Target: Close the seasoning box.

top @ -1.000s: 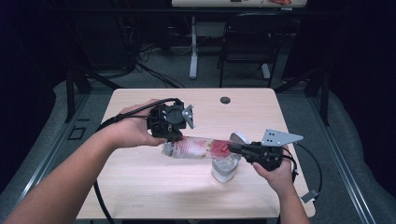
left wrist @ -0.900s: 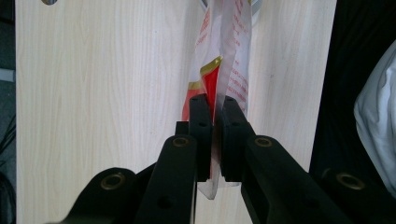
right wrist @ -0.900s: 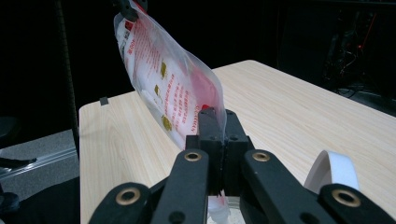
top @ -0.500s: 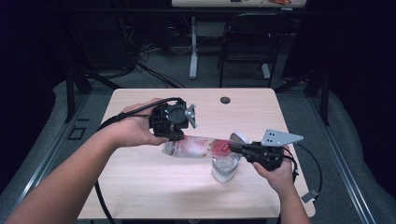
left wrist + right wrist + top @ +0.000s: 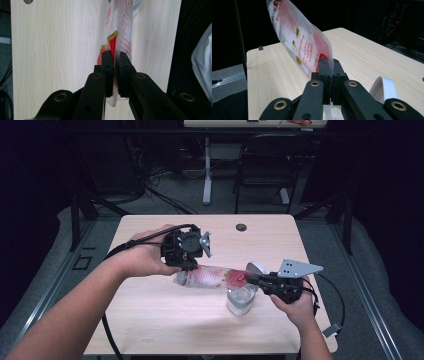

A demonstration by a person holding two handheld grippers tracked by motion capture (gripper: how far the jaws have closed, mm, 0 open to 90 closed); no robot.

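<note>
A clear plastic pouch [image 5: 212, 276] with red print hangs stretched above the wooden table [image 5: 150, 310], held at both ends. My left gripper [image 5: 186, 268] is shut on its left end; in the left gripper view the pouch [image 5: 117, 30] runs away from the pinching jaws of the left gripper [image 5: 114, 56]. My right gripper [image 5: 248, 278] is shut on the pouch's right end, just above a clear glass jar [image 5: 240, 299]. In the right gripper view the pouch [image 5: 299, 40] rises up and left from the closed jaws of the right gripper [image 5: 328, 62].
A white round lid [image 5: 256, 268] stands beside the jar, also seen as a white lid [image 5: 385, 88] at the lower right of the right gripper view. A small dark cable hole [image 5: 241, 227] sits near the table's far edge. A chair [image 5: 265, 165] and desk legs stand beyond.
</note>
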